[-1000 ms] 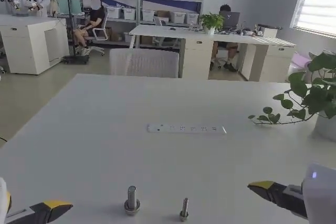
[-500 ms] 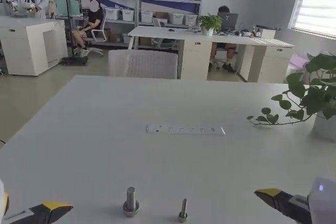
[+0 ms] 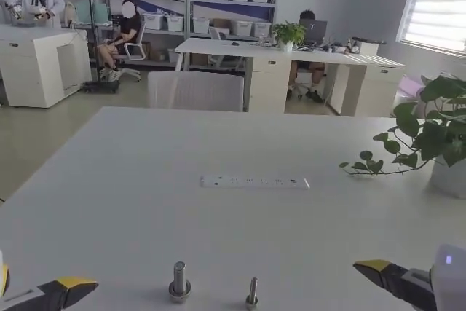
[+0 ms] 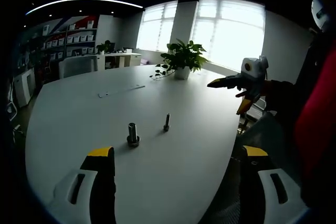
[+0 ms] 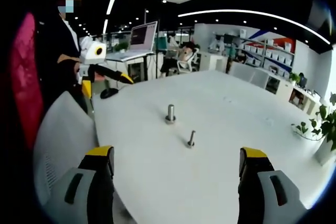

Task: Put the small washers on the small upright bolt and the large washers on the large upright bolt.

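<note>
Two steel bolts stand upright on the white table (image 3: 145, 180) near its front edge. The large bolt (image 3: 179, 282) is on the left and the small bolt (image 3: 252, 293) a little to its right. My left gripper (image 3: 69, 287) hovers at the near left, my right gripper (image 3: 378, 271) at the near right, and both are well clear of the bolts. In the left gripper view the jaws of my left gripper (image 4: 177, 153) stand wide apart and bare, with the large bolt (image 4: 133, 135) and small bolt (image 4: 167, 122) ahead. My right gripper (image 5: 176, 153) is likewise open, facing the large bolt (image 5: 170, 114) and small bolt (image 5: 191, 139).
A white power strip (image 3: 255, 181) lies mid-table. A potted plant (image 3: 429, 136) stands at the right edge, trailing a vine onto the top. A chair (image 3: 195, 91) sits at the far edge. Behind it are desks, shelves and seated people.
The right gripper has eased slightly back toward the near right corner. Both bolts stand where they were. The head camera has shifted a little.
</note>
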